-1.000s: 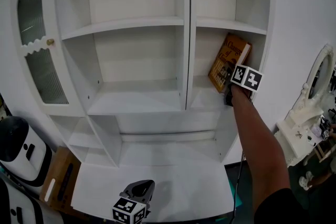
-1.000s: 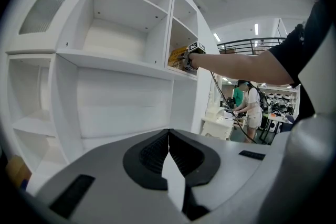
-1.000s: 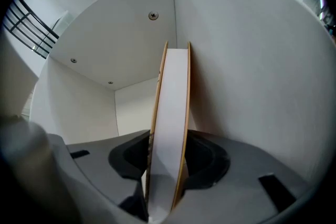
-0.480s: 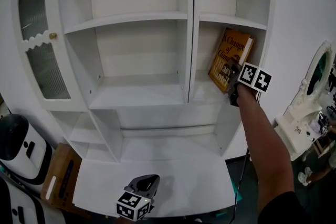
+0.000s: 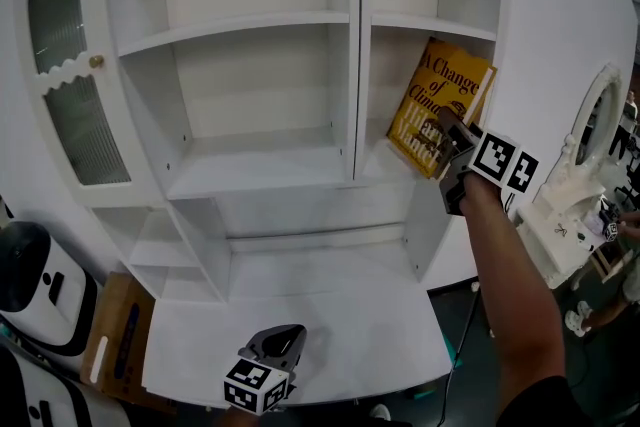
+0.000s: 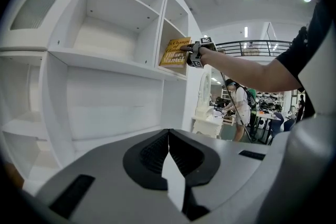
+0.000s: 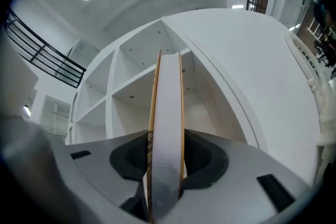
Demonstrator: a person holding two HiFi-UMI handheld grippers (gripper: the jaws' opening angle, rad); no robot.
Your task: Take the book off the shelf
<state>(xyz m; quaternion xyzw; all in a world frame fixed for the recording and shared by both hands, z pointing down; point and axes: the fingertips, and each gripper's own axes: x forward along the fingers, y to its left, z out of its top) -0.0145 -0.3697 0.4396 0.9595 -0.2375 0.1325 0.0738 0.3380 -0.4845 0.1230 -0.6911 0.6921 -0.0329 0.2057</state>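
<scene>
The yellow book (image 5: 440, 105) tilts at the front of the right middle compartment of the white cabinet (image 5: 250, 20), its lower corner out past the shelf edge (image 5: 385, 173). My right gripper (image 5: 452, 137) is shut on the book's lower right edge. In the right gripper view the white page edge of the book (image 7: 167, 128) stands pinched between both pads. The left gripper view shows the book (image 6: 175, 52) and my right gripper (image 6: 191, 50) from afar. My left gripper (image 5: 283, 335) hangs low over the cabinet's counter, shut (image 6: 168, 136), with nothing in it.
An arched glass door (image 5: 65, 85) stands swung out at the cabinet's left. A white rounded machine (image 5: 35, 285) and a cardboard box (image 5: 115, 335) sit on the floor at lower left. White ornate furniture (image 5: 580, 215) stands close on the right. People are in the background of the left gripper view.
The book has come forward and to the right, out of the compartment, with my right gripper pulling back toward me. The left gripper has barely moved.
</scene>
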